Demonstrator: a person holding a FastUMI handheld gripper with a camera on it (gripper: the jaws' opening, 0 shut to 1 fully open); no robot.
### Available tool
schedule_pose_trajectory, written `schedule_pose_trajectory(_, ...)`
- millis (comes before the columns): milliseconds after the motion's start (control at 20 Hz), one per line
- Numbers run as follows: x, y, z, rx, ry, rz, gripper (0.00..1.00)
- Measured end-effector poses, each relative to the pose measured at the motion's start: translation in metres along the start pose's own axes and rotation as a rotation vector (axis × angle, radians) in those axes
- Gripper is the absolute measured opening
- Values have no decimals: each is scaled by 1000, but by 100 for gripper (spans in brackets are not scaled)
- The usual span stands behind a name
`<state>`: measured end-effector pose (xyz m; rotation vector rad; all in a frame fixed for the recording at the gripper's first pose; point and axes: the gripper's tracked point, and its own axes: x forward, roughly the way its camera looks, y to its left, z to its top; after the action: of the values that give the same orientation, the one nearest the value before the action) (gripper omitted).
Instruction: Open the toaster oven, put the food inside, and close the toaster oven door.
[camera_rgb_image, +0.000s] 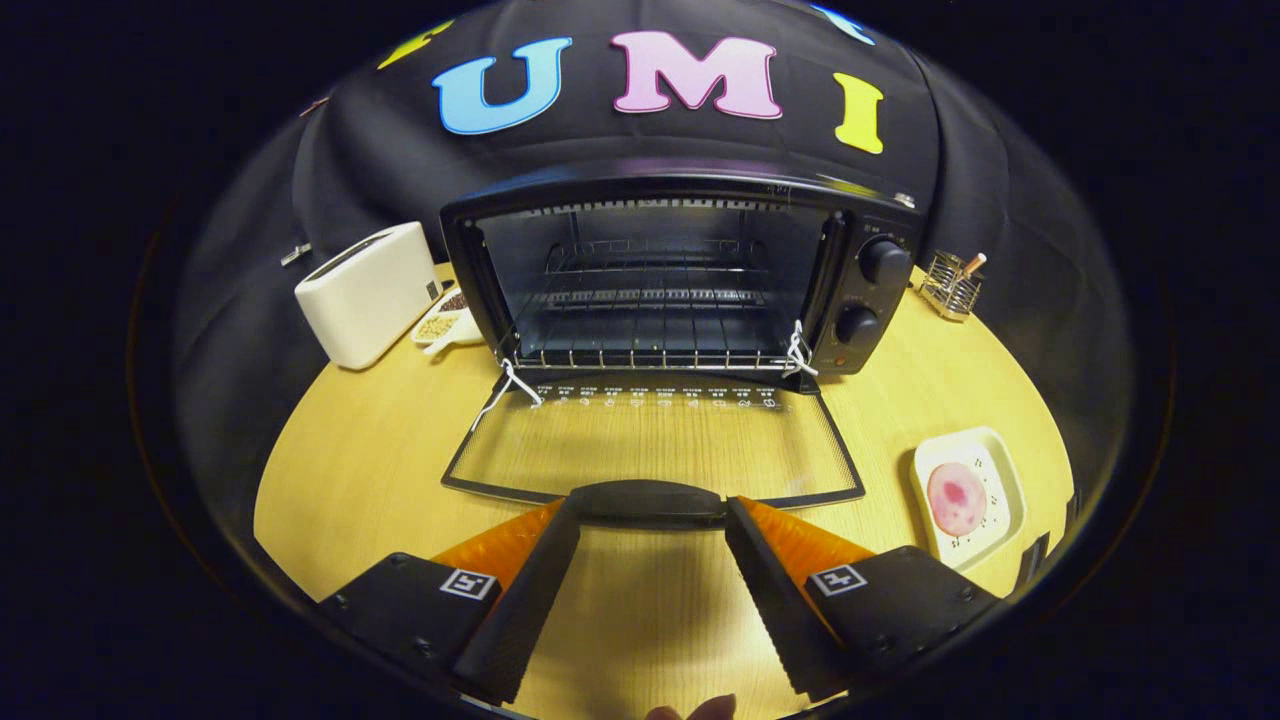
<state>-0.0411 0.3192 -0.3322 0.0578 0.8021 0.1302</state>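
Note:
A black toaster oven (860, 290) stands at the back of the wooden table with its glass door (650, 440) folded flat down toward me. Its wire rack (650, 345) inside is bare. The door's black handle (648, 500) lies just at my fingertips, spanning the gap between them. My gripper (650, 515) is open, its fingers spread to either side of the handle's ends, nothing pressed between them. A round pink piece of food (957, 497) lies on a small white square plate (1005, 480) to the right of the door, beside my right finger.
A white pop-up toaster (365, 292) stands left of the oven, with a small white dish of nuts or seeds (445, 322) between them. A wire holder (950, 285) sits at the back right. A fingertip of the person's hand (690, 710) shows behind the gripper.

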Motion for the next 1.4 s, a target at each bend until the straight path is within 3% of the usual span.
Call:
schedule_pose_trajectory(150, -4, 0, -6, -2, 10, 22, 98)
schedule_pose_trajectory(500, -39, -27, 27, -3, -38, 141, 98)
schedule_pose_trajectory(800, -76, -112, 49, -55, -69, 155, 99)
schedule_pose_trajectory(1400, -61, -304, 2, -77, 160, 91, 100)
